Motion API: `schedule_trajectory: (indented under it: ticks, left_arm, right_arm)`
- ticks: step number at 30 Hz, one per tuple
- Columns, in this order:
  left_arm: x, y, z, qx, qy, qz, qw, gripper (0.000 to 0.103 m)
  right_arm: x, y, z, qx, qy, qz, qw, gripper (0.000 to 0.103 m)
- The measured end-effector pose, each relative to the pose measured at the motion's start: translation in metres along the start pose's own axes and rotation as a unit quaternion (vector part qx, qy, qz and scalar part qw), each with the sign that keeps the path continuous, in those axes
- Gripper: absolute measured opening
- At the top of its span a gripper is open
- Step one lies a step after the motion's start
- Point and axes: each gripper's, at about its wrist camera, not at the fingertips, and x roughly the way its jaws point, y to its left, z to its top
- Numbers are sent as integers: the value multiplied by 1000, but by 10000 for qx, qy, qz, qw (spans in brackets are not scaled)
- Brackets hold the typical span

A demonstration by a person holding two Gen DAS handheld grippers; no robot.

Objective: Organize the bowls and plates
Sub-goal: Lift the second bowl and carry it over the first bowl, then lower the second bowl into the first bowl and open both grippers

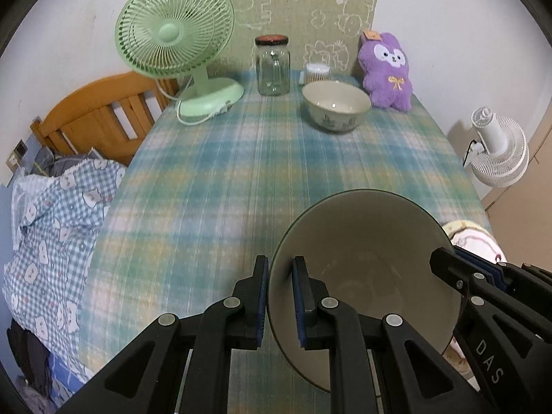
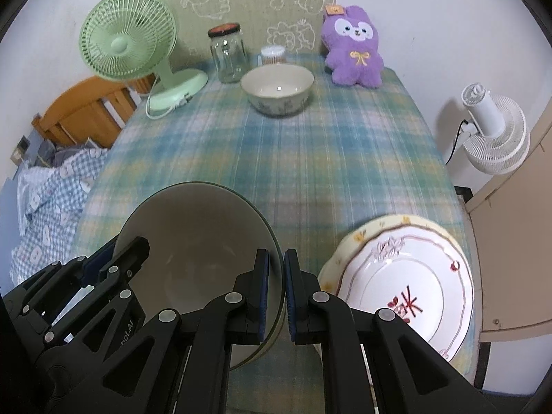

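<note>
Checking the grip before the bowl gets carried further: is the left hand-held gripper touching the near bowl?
Touching. The left wrist view shows the left hand-held gripper with its pads clamped on either side of the near bowl's rim.

White walls (image 1: 431, 17), wooden headboard (image 1: 93, 117), plaid-covered table (image 1: 241, 172).

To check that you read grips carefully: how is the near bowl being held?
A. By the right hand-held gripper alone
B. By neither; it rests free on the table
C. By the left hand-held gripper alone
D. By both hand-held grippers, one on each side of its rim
D: the left hand-held gripper and the right hand-held gripper each pinch the rim of the near bowl on opposite sides.
</note>
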Motion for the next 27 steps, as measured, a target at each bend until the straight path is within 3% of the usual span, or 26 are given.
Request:
schedule_trajectory:
  ticks: [10, 27]
  left_arm:
    - [11, 2, -22, -90, 229, 21, 9997, 11]
    - [30, 2, -22, -8, 371, -94, 9993, 11]
  right_arm:
    - [15, 2, -19, -77, 233, 15, 9997, 12]
    - [35, -1, -20, 60, 312, -94, 9995, 12]
